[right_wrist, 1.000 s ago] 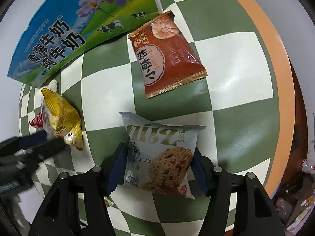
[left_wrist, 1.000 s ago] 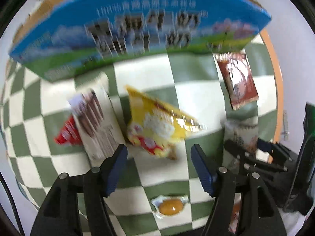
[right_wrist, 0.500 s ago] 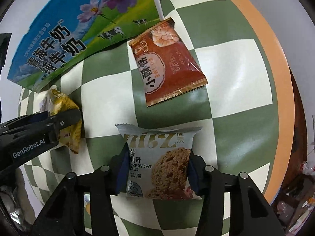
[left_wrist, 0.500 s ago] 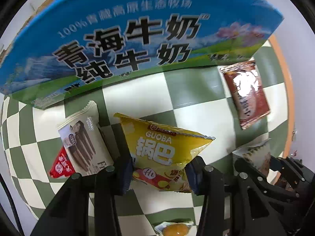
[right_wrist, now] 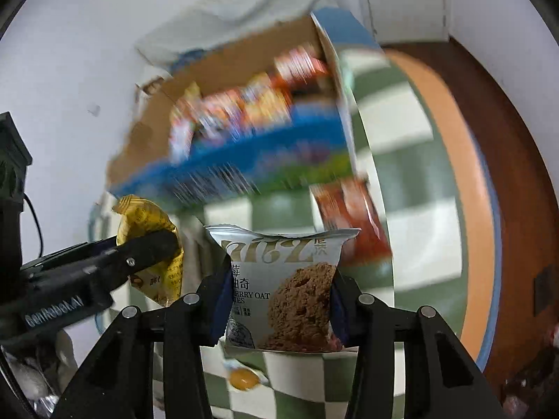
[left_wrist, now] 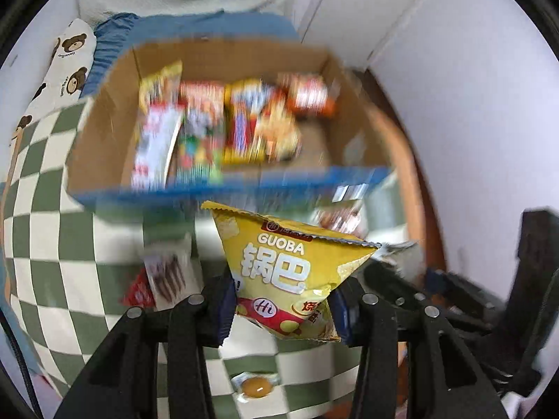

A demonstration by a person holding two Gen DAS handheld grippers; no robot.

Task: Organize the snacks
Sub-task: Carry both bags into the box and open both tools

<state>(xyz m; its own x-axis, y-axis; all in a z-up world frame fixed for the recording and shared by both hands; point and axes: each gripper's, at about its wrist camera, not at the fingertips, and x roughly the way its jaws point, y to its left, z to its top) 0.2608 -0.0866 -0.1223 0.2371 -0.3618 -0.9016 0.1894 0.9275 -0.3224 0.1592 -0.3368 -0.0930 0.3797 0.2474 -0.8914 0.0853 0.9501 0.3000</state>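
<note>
Currently my left gripper (left_wrist: 281,309) is clamped on the yellow GUOBA bag (left_wrist: 291,276), held clear of the checked tablecloth (left_wrist: 70,251). My right gripper (right_wrist: 279,309) is clamped on the grey oat cookie packet (right_wrist: 283,289), also off the cloth. Ahead of both sits the open cardboard box (left_wrist: 104,146), blurred, with several snack packs inside; its near blue wall stands between the held packs and the interior. On the cloth I note a red-brown packet (right_wrist: 353,220), a white wafer pack (left_wrist: 167,272) and a small yellow candy (left_wrist: 256,386).
</note>
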